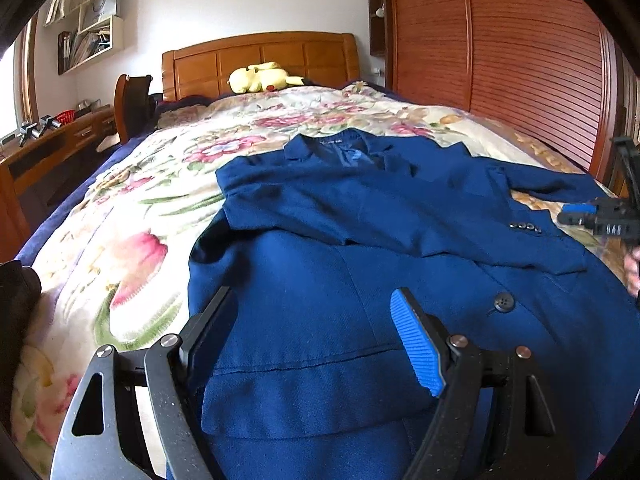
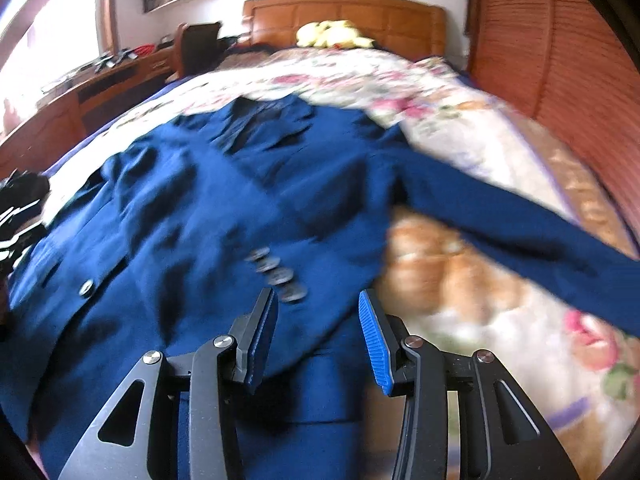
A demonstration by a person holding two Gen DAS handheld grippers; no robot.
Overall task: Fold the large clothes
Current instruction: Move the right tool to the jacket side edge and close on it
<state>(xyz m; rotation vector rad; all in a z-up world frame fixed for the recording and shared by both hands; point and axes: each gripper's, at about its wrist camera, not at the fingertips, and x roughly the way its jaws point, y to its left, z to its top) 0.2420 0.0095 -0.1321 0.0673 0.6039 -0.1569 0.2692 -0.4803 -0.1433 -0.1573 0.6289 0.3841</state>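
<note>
1. While the blue jacket (image 1: 360, 248) lies spread face up across the flowered bedspread (image 1: 132, 200), its collar points toward the wooden headboard (image 1: 260, 60).
2. One sleeve (image 1: 360, 208) is folded across the chest, and its cuff with a row of small buttons (image 1: 525, 227) lies near the jacket's right edge in the left wrist view.
3. The other sleeve (image 2: 520, 232) stretches out sideways over the bedspread in the right wrist view, which is blurred.
4. The left gripper (image 1: 316, 300) hovers over the jacket's lower front with its fingers wide apart and nothing between them; the cloth lies below them.
5. The right gripper (image 2: 316, 300) is above the jacket near the cuff buttons; its fingers stand at a middling gap with no cloth pinched between the blue pads (image 2: 374, 348).
6. From the left wrist view the right gripper shows at the far right edge, just beside the folded cuff.
7. A large front button (image 1: 504, 303) sits on the jacket just beyond the left gripper's right finger.
8. A yellow plush toy (image 1: 260, 77) rests by the headboard, well apart from the jacket.
9. A wooden wardrobe (image 1: 500, 52) lines the right side of the bed.
</note>
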